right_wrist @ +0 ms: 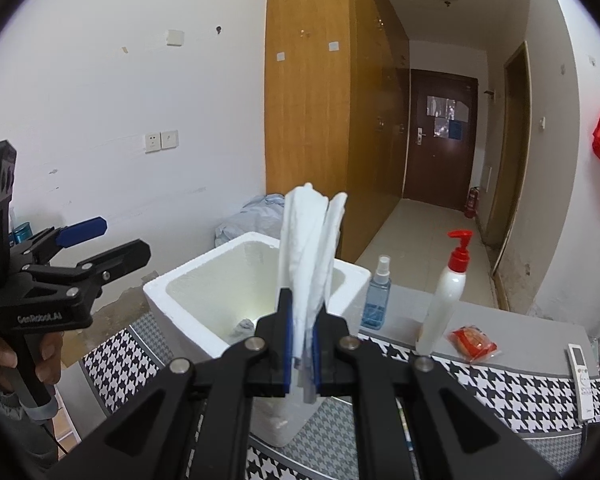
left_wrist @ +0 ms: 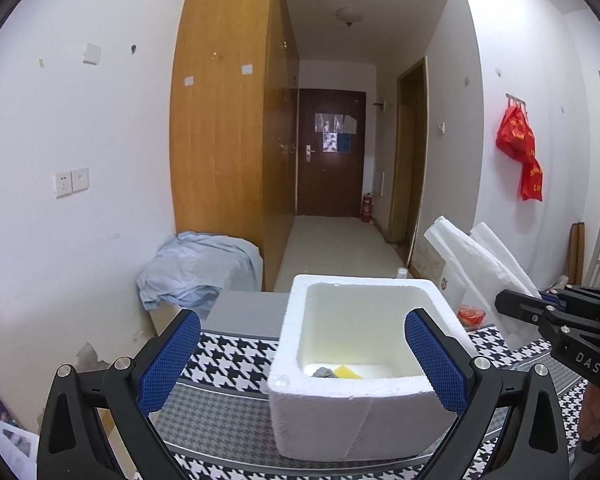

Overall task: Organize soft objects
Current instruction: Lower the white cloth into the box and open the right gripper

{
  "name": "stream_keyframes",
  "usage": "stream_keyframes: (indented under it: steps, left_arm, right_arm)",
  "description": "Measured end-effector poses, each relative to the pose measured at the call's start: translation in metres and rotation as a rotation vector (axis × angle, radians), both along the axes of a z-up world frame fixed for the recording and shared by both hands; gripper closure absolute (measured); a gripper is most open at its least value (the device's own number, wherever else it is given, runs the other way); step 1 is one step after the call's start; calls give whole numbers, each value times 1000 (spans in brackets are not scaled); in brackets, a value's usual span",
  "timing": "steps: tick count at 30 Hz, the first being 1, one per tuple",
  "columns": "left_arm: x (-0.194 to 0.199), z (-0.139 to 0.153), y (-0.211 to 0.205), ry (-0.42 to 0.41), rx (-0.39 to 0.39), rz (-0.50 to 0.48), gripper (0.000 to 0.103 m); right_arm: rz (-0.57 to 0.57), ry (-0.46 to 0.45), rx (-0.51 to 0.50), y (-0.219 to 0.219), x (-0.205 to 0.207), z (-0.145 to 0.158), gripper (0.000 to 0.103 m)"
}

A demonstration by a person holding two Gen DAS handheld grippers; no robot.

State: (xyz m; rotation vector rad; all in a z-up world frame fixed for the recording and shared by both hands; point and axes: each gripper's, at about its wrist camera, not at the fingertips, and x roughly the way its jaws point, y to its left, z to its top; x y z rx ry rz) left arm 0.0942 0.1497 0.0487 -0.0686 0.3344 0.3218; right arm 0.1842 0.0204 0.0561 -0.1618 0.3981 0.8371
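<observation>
Right gripper [right_wrist: 302, 354], lower centre, is clamped on a crumpled white tissue [right_wrist: 310, 248] standing above the open white foam box [right_wrist: 188, 284]; left gripper [left_wrist: 300, 364] gapes wide before the box's near rim

Dorm-style room: wardrobe [left_wrist: 224, 120], entry door [left_wrist: 330, 152].

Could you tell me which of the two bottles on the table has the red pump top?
The taller white bottle; the smaller blue bottle beside it has a clear spray cap.
</observation>
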Motion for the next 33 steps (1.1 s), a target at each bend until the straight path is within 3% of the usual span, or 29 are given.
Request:
stream_keyframes:
  steps: [25, 33]
  left_arm:
    - [-21, -6, 15, -4, 6, 46, 1]
    - [-20, -11, 20, 0, 3, 53, 1]
  right_arm:
    - [48, 8, -53, 46, 3, -4, 92]
    - [46, 49, -48, 53, 15, -9, 89]
